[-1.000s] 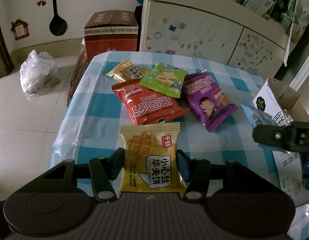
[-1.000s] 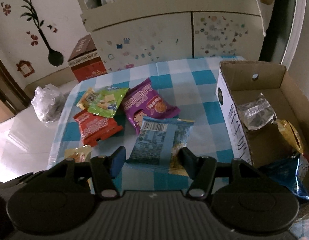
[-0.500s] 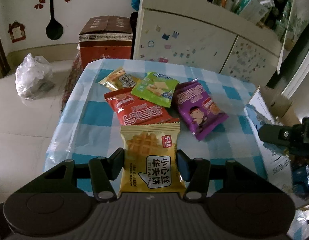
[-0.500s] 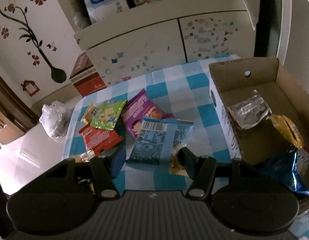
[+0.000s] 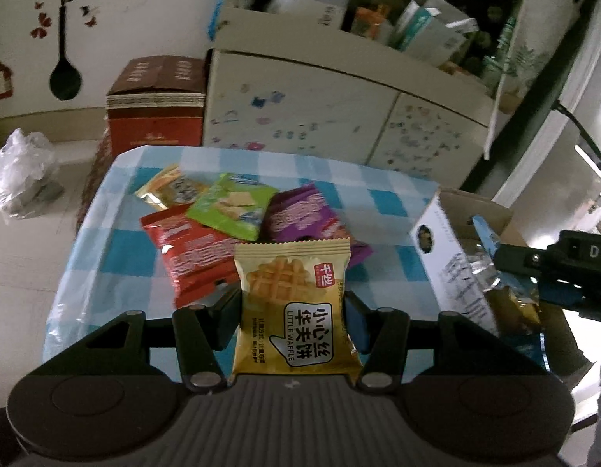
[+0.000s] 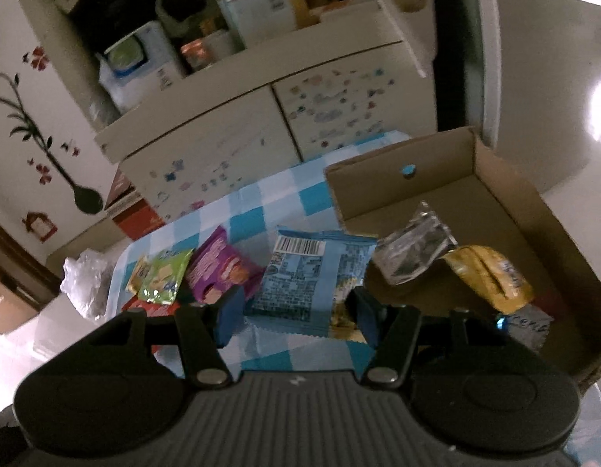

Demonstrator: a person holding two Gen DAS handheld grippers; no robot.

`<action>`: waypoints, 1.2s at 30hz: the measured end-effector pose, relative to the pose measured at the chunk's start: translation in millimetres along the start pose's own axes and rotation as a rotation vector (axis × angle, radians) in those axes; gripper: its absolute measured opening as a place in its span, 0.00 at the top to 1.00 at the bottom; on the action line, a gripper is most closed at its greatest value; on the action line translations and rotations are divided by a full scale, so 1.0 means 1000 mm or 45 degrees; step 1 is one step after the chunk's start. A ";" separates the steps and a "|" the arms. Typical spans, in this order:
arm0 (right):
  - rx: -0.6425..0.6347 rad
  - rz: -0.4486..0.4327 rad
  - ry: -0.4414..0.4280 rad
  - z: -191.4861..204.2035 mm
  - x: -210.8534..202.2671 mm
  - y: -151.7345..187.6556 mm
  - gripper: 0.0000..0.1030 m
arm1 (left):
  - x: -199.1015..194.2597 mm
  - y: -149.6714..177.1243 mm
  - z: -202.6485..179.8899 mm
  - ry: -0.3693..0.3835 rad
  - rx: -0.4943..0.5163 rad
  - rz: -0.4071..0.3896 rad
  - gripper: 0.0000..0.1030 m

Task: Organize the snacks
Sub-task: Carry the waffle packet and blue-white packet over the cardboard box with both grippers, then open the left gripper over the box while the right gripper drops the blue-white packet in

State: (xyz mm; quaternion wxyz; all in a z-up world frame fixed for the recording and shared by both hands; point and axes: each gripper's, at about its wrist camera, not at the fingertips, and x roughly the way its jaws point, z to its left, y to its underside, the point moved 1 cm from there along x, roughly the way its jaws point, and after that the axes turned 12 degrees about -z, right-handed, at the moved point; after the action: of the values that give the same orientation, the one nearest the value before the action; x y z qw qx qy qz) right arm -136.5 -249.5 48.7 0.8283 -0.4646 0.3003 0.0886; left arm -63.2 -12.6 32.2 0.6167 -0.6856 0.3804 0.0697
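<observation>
Left hand-held gripper [image 5: 292,307] clamped on yellow waffle packet [image 5: 294,311], held above checkered tabletop [image 5: 106,249], right hand-held gripper [image 6: 296,311] gripping blue snack packet [image 6: 312,276] beside cardboard box [image 6: 495,190]

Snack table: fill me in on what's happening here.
A person is sorting snacks with two tools. The left hand-held gripper is shut on a yellow waffle packet; the right hand-held gripper is shut on a blue snack packet, held beside the cardboard box. The box holds a silver packet and a yellow bag. Red, green and purple packets lie on the checked tablecloth.
</observation>
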 end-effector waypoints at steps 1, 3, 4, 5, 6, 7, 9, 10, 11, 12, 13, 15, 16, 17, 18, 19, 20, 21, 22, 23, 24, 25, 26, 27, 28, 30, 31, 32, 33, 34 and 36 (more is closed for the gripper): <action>0.008 -0.004 0.002 -0.003 -0.001 -0.001 0.40 | 0.000 0.000 -0.003 0.007 0.002 0.000 0.41; 0.030 -0.013 0.011 -0.010 -0.002 -0.004 0.41 | 0.001 -0.001 -0.009 0.012 0.013 -0.003 0.41; 0.044 -0.019 0.014 -0.014 -0.004 -0.005 0.40 | 0.001 -0.001 -0.012 0.012 0.019 -0.006 0.41; 0.058 -0.027 0.017 -0.018 -0.005 -0.007 0.40 | 0.001 -0.002 -0.015 0.012 0.020 -0.007 0.41; 0.075 -0.037 0.020 -0.023 -0.007 -0.009 0.41 | 0.002 -0.003 -0.017 0.015 0.019 -0.008 0.41; 0.087 -0.045 0.023 -0.026 -0.008 -0.011 0.40 | 0.002 -0.004 -0.021 0.019 0.019 -0.009 0.41; 0.120 -0.072 0.036 -0.035 -0.011 -0.015 0.40 | 0.003 -0.007 -0.030 0.033 0.024 -0.015 0.41; 0.135 -0.085 0.044 -0.039 -0.013 -0.017 0.40 | 0.003 -0.009 -0.036 0.045 0.029 -0.022 0.41; 0.154 -0.099 0.052 -0.044 -0.015 -0.020 0.41 | 0.003 -0.011 -0.043 0.057 0.036 -0.027 0.41; 0.177 -0.114 0.059 -0.050 -0.017 -0.023 0.41 | 0.003 -0.013 -0.050 0.073 0.045 -0.033 0.41; 0.199 -0.125 0.062 -0.055 -0.019 -0.025 0.41 | 0.003 -0.015 -0.059 0.092 0.056 -0.039 0.41; 0.243 -0.147 0.066 -0.064 -0.023 -0.029 0.41 | 0.005 -0.018 -0.073 0.125 0.075 -0.045 0.41; 0.263 -0.158 0.071 -0.069 -0.024 -0.030 0.40 | 0.005 -0.019 -0.081 0.142 0.084 -0.047 0.41; 0.281 -0.167 0.077 -0.074 -0.026 -0.032 0.40 | 0.006 -0.019 -0.089 0.161 0.098 -0.050 0.41; 0.301 -0.175 0.082 -0.079 -0.028 -0.034 0.40 | 0.007 -0.020 -0.098 0.181 0.114 -0.053 0.41; 0.321 -0.181 0.085 -0.084 -0.029 -0.035 0.40 | 0.009 -0.019 -0.105 0.197 0.125 -0.053 0.41; 0.341 -0.186 0.088 -0.089 -0.031 -0.036 0.40 | 0.010 -0.019 -0.113 0.219 0.134 -0.049 0.41; 0.363 -0.195 0.096 -0.094 -0.032 -0.037 0.40 | 0.013 -0.019 -0.121 0.237 0.142 -0.045 0.41; 0.379 -0.202 0.104 -0.097 -0.034 -0.038 0.40 | 0.014 -0.019 -0.128 0.254 0.151 -0.042 0.41; 0.400 -0.208 0.116 -0.102 -0.035 -0.039 0.40 | 0.017 -0.018 -0.136 0.270 0.163 -0.038 0.41; 0.417 -0.213 0.125 -0.106 -0.036 -0.039 0.40 | 0.019 -0.017 -0.144 0.283 0.179 -0.036 0.41; 0.437 -0.216 0.134 -0.110 -0.036 -0.039 0.40 | 0.020 -0.017 -0.149 0.295 0.189 -0.036 0.41; 0.457 -0.218 0.140 -0.114 -0.037 -0.039 0.40 | 0.022 -0.016 -0.156 0.313 0.197 -0.033 0.41; 0.479 -0.219 0.146 -0.118 -0.038 -0.039 0.40 | 0.024 -0.015 -0.162 0.327 0.202 -0.025 0.41; 0.498 -0.219 0.148 -0.122 -0.038 -0.039 0.40 | 0.027 -0.014 -0.167 0.339 0.205 -0.018 0.41; 0.532 -0.219 0.154 -0.128 -0.038 -0.038 0.40 | 0.031 -0.012 -0.176 0.355 0.212 -0.005 0.41; 0.543 -0.220 0.158 -0.130 -0.038 -0.038 0.40 | 0.033 -0.011 -0.179 0.360 0.218 -0.001 0.41; 0.550 -0.220 0.163 -0.131 -0.038 -0.038 0.40 | 0.036 -0.010 -0.183 0.363 0.224 0.004 0.41; 0.555 -0.218 0.165 -0.132 -0.037 -0.038 0.40 | 0.038 -0.009 -0.185 0.369 0.230 0.009 0.41; 0.559 -0.215 0.165 -0.132 -0.036 -0.038 0.40 | 0.039 -0.008 -0.187 0.377 0.235 0.016 0.41; 0.571 -0.207 0.168 -0.133 -0.035 -0.038 0.38 | 0.042 -0.006 -0.192 0.381 0.247 0.024 0.38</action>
State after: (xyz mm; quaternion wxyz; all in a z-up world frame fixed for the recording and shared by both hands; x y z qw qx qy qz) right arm -203.5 -375.3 44.5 0.8937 -0.2965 0.3276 -0.0776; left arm -101.5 -204.0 57.4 0.6159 -0.6219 0.4793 -0.0644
